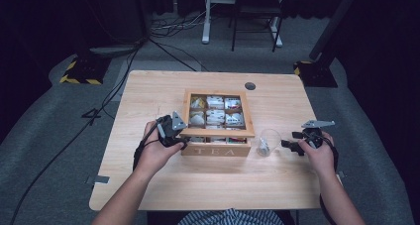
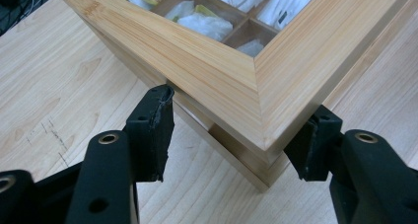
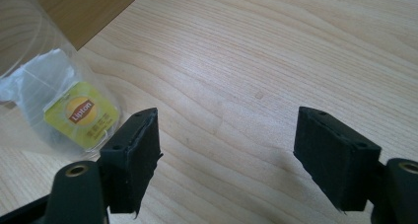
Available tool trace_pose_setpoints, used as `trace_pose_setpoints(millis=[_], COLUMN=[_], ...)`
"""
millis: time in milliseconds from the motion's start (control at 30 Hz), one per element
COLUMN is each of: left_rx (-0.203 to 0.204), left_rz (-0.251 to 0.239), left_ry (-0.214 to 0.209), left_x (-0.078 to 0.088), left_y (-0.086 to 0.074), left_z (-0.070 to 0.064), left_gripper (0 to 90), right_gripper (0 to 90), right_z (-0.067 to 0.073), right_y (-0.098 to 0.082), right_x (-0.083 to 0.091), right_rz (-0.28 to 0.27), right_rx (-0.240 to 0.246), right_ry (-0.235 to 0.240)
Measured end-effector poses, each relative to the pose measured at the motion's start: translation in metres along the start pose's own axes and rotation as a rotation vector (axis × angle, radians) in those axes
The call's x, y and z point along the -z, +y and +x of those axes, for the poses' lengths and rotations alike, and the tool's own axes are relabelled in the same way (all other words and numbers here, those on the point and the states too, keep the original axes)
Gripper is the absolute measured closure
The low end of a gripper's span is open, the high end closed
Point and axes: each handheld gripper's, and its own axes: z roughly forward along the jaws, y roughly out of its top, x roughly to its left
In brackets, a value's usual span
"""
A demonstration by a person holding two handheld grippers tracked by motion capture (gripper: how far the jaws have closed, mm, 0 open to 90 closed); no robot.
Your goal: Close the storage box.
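A wooden tea box [image 1: 216, 150] marked TEA stands mid-table, and its windowed lid frame [image 1: 218, 133] lies over several compartments of tea bags [image 1: 215, 117]. My left gripper [image 1: 179, 141] is at the box's front left corner. In the left gripper view it [image 2: 241, 103] is open, with one jaw on each side of the lid's corner [image 2: 256, 110]. A clear glass [image 1: 267, 140] holding a Lipton tea bag [image 3: 81, 114] stands just right of the box. My right gripper [image 1: 292, 141] hovers right of the glass. It [image 3: 229, 114] is open over bare table with nothing between its jaws.
The table [image 1: 213, 185] has a round cable hole [image 1: 250, 85] at the back. Its near half is bare wood. Cables run across the floor [image 1: 163, 46] behind the table, where chair legs [image 1: 252, 31] and stands are also in sight.
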Motion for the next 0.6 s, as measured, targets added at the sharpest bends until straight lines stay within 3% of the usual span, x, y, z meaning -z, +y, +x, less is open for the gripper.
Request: trace_pose_setpoints(millis=[300,600], left_rx=[-0.011,0.006], left_rz=[0.042,0.048], left_ry=[-0.009,-0.023], left_x=[-0.0033,-0.0024], left_y=[0.0001,-0.0002], left_z=[-0.0028,-0.0028], left_gripper=[40.2,39.5], right_gripper=[26.2,26.2], right_z=[-0.0002,0.0000], right_y=[-0.0001,-0.0004], right_x=[-0.0004,-0.0009], right_rz=[-0.001,0.001], right_rx=[0.004,0.001], right_ry=[0.001,0.002])
